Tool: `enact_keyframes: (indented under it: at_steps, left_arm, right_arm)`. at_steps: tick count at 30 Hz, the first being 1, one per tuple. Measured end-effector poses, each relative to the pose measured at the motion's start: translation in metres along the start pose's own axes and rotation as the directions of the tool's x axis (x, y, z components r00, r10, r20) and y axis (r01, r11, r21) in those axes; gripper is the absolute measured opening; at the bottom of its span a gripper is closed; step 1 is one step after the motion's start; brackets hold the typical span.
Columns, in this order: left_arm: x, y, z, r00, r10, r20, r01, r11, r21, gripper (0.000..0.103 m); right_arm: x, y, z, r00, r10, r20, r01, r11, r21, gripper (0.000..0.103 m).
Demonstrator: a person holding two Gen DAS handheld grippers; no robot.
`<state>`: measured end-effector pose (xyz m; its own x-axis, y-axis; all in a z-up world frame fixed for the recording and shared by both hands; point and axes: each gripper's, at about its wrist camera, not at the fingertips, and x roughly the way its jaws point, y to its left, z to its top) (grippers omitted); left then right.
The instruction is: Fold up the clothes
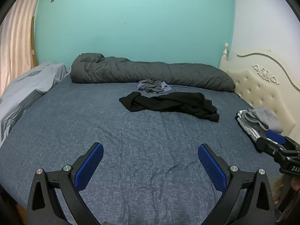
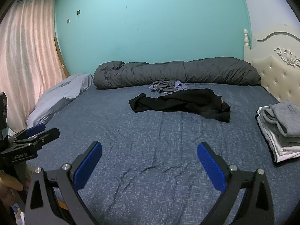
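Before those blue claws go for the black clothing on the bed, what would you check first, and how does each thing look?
1. Left gripper open and empty: ok.
2. Right gripper open and empty: ok.
3. Black garment lying free, nothing on top: ok.
4. Bare bed sheet in front for folding: ok.
5. Folded stack apart from the garment: ok.
6. Which kind of garment it is, crumpled as it lies: cannot tell.

Bare blue bedsheet [image 1: 131, 140] lies open up to the crumpled black garment [image 1: 172, 104].
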<state>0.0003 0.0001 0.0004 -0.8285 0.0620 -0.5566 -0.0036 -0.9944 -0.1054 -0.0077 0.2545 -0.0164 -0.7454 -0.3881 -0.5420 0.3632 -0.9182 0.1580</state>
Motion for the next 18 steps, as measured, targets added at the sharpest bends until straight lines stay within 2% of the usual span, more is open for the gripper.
enact_keyframes:
  at_steps: [18]
  left_arm:
    - [-0.0079,0.0000,0.0017,1.000,-0.002,-0.001,0.002,1.000,-0.007,0.103]
  right_arm:
    - [0.0026,0.0031,-0.0037,1.000,0.000,-0.005,0.000,1.000,-0.009,0.102]
